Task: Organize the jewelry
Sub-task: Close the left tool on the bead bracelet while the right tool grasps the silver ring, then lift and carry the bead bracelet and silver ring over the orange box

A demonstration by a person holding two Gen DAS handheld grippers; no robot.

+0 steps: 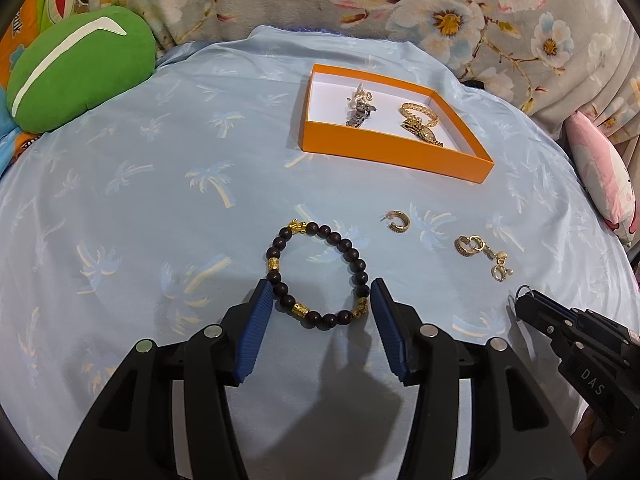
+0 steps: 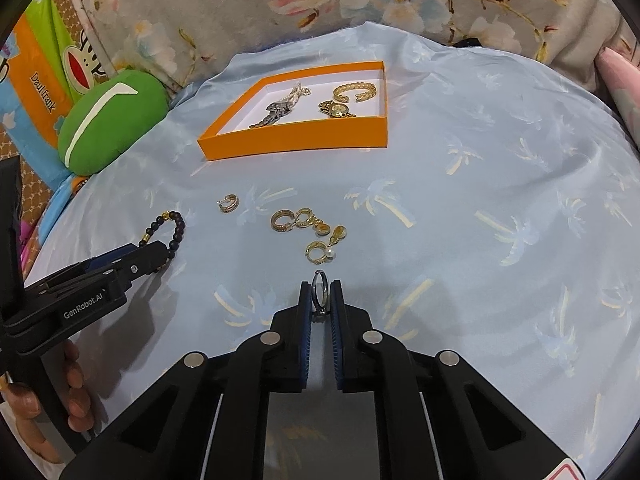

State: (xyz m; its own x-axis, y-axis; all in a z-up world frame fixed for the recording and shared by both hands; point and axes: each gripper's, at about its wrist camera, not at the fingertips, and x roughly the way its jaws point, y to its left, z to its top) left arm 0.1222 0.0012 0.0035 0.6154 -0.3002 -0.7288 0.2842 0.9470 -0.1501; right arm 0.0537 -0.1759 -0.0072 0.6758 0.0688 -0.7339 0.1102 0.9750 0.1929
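while the left gripper [image 1: 322, 294] is standing partly open around the near half of a dark bead bracelet [image 1: 318, 272] lying on the blue cloth [image 1: 160, 200], its pads seem to be just beside the beads, though contact is hard to judge. the right gripper [image 2: 320, 294] is pinching a thin silver ring [image 2: 320, 290] upright between nearly closed pads. a single gold earring [image 2: 229, 203] and a cluster of gold earrings [image 2: 310, 232] are lying on the cloth ahead. farther back, an orange box [image 2: 296, 140] is holding a gold bangle [image 2: 355, 92], a gold watch [image 2: 338, 109] and a silver chain [image 2: 280, 110].
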